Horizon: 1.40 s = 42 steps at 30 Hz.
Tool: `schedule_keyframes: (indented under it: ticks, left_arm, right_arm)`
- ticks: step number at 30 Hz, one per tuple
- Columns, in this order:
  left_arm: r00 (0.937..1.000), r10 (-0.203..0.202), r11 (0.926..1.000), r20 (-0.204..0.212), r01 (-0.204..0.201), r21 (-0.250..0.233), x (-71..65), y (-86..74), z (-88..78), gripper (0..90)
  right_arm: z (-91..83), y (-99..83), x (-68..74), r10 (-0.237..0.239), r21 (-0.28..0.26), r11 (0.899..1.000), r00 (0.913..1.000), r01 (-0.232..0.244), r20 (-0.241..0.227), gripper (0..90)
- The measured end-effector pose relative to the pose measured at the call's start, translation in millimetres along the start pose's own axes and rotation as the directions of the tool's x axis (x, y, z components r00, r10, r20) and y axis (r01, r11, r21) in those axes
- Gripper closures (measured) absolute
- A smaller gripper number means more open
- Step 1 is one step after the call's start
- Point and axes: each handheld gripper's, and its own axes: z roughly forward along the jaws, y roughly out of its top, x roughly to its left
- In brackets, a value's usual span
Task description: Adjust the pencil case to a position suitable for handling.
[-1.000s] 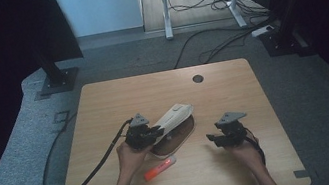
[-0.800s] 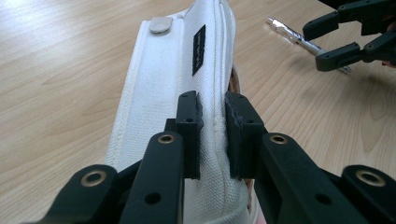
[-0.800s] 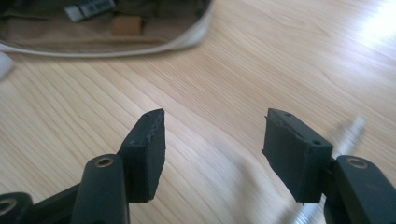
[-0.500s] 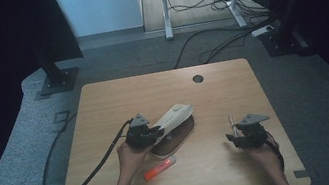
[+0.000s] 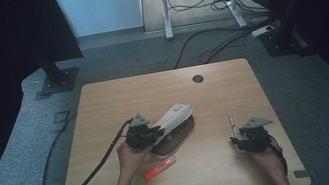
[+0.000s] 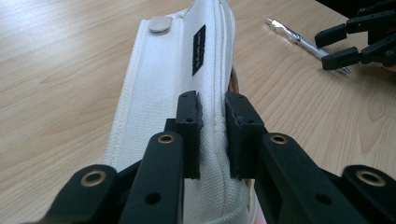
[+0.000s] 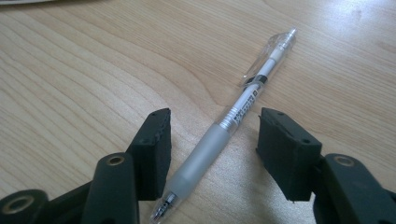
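Note:
A white fabric pencil case (image 5: pixel 172 116) with a brown inside lies near the table's middle. My left gripper (image 5: pixel 158 133) is shut on its upper flap (image 6: pixel 187 70), the two pads pinching the seam, and the flap is lifted. A clear and silver pen (image 7: pixel 236 114) lies flat on the wood at the right, seen in the high view as pen (image 5: pixel 231 124). My right gripper (image 7: pixel 212 154) stands open with its jaws on either side of the pen's grip end, not touching it. That same right gripper (image 5: pixel 236 142) sits near the front right of the table.
An orange-red marker (image 5: pixel 160 168) lies on the table in front of the case, beside the left hand. A dark round grommet hole (image 5: pixel 197 78) is at the table's far edge. The left gripper's black cable (image 5: pixel 90 173) trails off the front left corner.
My right gripper has moved right and toward the front of the table, and a pen now lies between its open jaws. The left gripper and the case have stayed put.

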Motion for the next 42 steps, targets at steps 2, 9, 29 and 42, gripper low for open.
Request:
schedule_keyframes:
  ticks: [2, 9, 29, 42]
  left_arm:
    - [1.0, 0.0, 1.0, 0.001, 0.0, 0.0, 0.1, 0.0, 0.0, 76.6]
    - [1.0, -0.001, 1.0, 0.004, 0.001, -0.003, -0.2, -1.0, 0.7, 76.6]
    - [1.0, -0.004, 0.9999, 0.004, 0.004, -0.01, 0.8, -0.4, 0.0, 76.8]
    - [1.0, -0.003, 0.9999, 0.004, 0.003, -0.01, 1.3, 0.2, -1.4, 76.8]
  right_arm:
    - [-0.3, -0.6, 0.1, 0.002, -0.006, 1.0, 1.0, -0.002, 0.002, 47.0]
    - [-3.0, -1.7, 1.6, 0.012, -0.008, 1.0, 0.9999, -0.012, -0.003, 65.4]
    - [-9.6, 9.6, 6.1, 0.043, -0.03, 0.999, 0.9981, -0.044, -0.043, 78.4]
    - [-2.8, 37.5, 25.7, -0.013, -0.066, 0.998, 0.995, 0.006, -0.099, 78.5]
